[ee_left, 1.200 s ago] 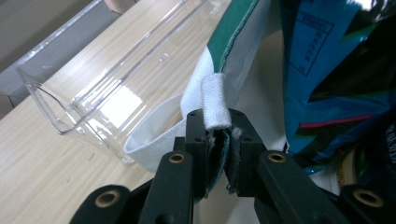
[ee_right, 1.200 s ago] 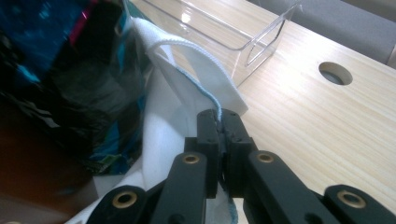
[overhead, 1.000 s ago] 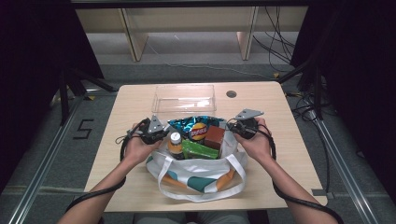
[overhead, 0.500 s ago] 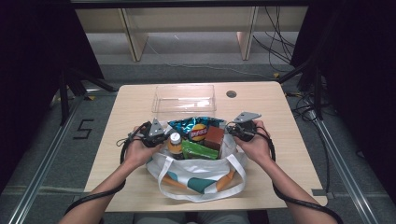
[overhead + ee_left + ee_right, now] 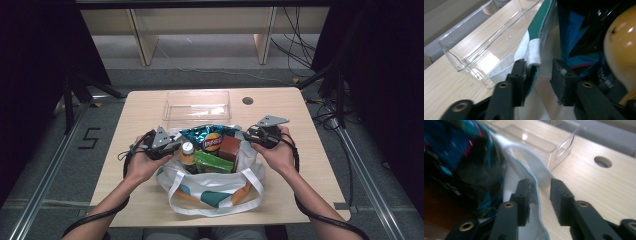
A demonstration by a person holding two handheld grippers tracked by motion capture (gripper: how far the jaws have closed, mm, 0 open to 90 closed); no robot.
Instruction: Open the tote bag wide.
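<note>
- High view: the tote bag [image 5: 215, 175] sits at the near middle of the table [image 5: 310, 165]; the left gripper [image 5: 167, 147] is at its left rim, the right gripper [image 5: 252, 135] at its right rim, equally close.
- Left gripper view: jaws have just been opening; the bag's rim [image 5: 534, 53] lies loose between them against the left pad, unpinched.
- Right gripper view: jaws have just been opening, half apart; the bag's white edge [image 5: 534, 190] drapes against the left pad, free.

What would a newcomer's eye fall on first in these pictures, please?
The tote bag at the table's near middle, stuffed with a chip bag, a bottle, a green packet and a brown box. The left gripper and right gripper flank its rim, jaws just opened, fabric between them. Behind stands a clear tray.
</note>
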